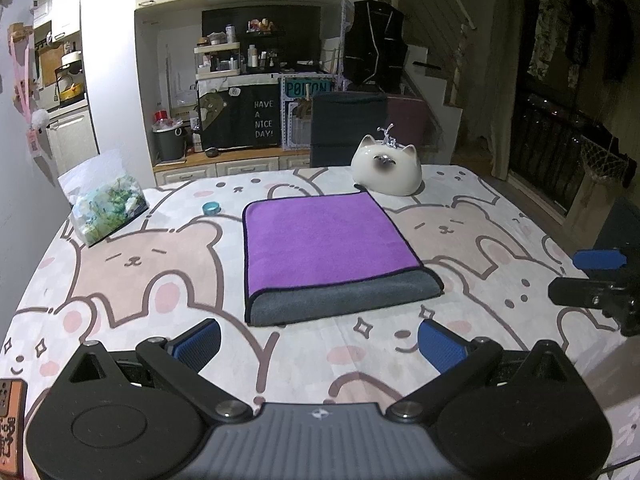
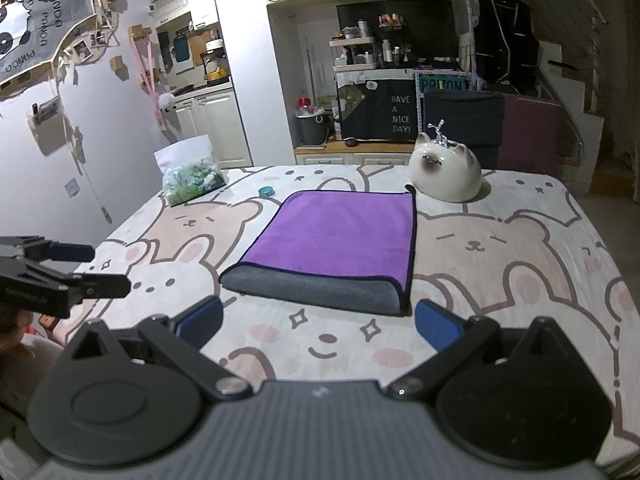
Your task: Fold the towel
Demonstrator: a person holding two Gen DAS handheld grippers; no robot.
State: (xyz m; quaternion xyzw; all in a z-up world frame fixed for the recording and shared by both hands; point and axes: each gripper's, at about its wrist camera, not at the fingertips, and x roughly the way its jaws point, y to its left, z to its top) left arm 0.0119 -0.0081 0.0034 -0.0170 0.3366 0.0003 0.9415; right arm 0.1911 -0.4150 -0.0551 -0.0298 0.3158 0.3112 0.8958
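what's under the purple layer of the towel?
A gray layer of the same towel sticks out along the near edge, lying on the bear-print tablecloth. Whatever else lies beneath the purple is covered.

Black fabric cover [image 1: 240, 116] on counter unit, centre background of left wrist view: white letters "HAVE A NICE DAY!", one word per line. Same cover [image 2: 394, 114] in right wrist view, first word less clear.

Teal plate sign [image 1: 308, 88] right of cover: partly hidden, roughly "PO?ON".

Panda wall banner [image 2: 38, 36], upper left of right wrist view: "PANDA" repeated, upside down along edge.

Orange tag [image 1: 10, 412], lower left of left wrist view: characters illegible.
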